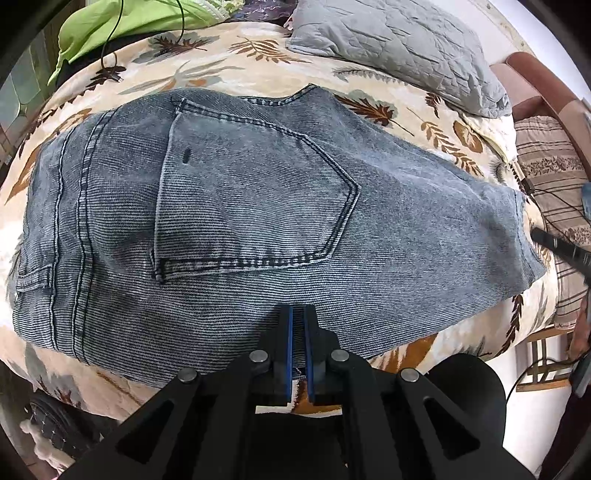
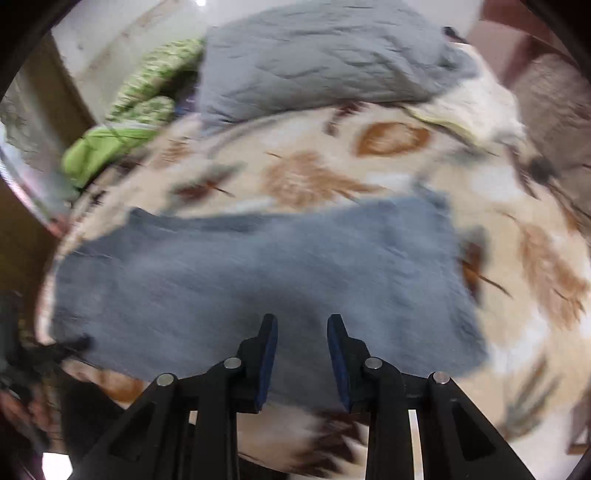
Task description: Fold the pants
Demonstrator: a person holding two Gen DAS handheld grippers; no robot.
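Blue denim pants [image 1: 236,206] lie folded on a leaf-patterned bedspread [image 1: 258,70], back pocket up, waistband to the left. My left gripper [image 1: 297,314] is over the near edge of the pants, its jaws nearly together with a thin gap and nothing clearly between them. In the blurred right wrist view the pants [image 2: 258,266] spread across the middle. My right gripper [image 2: 302,325] is open and empty above their near edge. Its dark tip also shows in the left wrist view [image 1: 561,247] at the right end of the pants.
A grey quilted pillow [image 1: 399,48] lies at the back of the bed, and also shows in the right wrist view [image 2: 325,59]. Green cloth [image 1: 122,26] sits at the back left with a black cable across it. A striped cushion [image 1: 550,206] is at the right.
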